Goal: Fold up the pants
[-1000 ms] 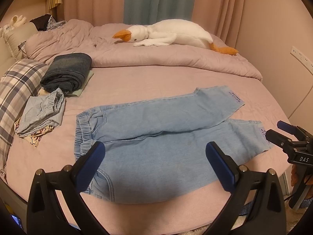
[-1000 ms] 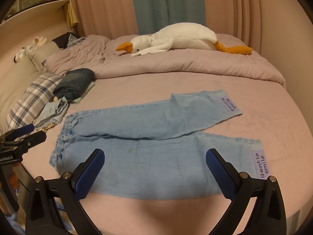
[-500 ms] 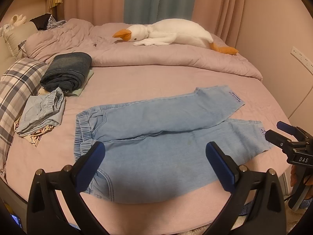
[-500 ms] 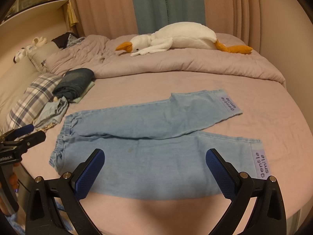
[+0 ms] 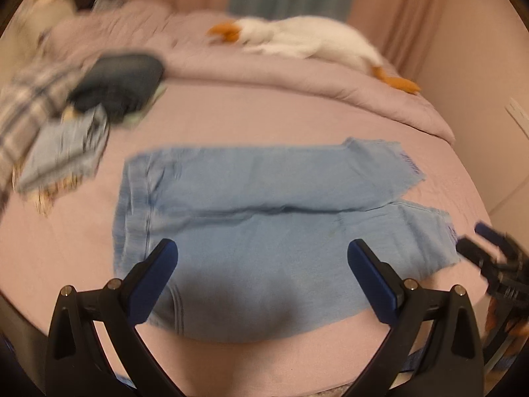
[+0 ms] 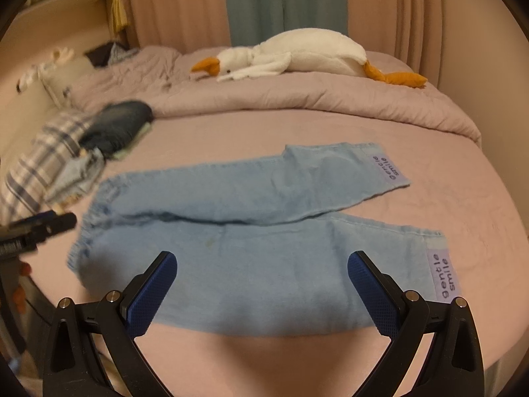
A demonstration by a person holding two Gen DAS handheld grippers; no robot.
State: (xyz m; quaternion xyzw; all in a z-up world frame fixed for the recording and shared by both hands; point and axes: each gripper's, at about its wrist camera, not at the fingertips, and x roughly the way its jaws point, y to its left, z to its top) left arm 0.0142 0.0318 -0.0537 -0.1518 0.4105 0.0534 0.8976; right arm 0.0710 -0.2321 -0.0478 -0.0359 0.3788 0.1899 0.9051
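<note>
Pink bedsheet (image 6: 446, 172) fills both frames; our light-blue denim pants (image 6: 251, 248) lie flat at centre, waistband at left. We hold the left gripper (image 5: 263, 258) and right gripper (image 6: 262, 266) spread wide over the near leg, gripping nothing.

Light-blue pants (image 6: 251, 251) — pink sheet (image 6: 463, 211), plaid pillow (image 6: 43, 165).
</note>
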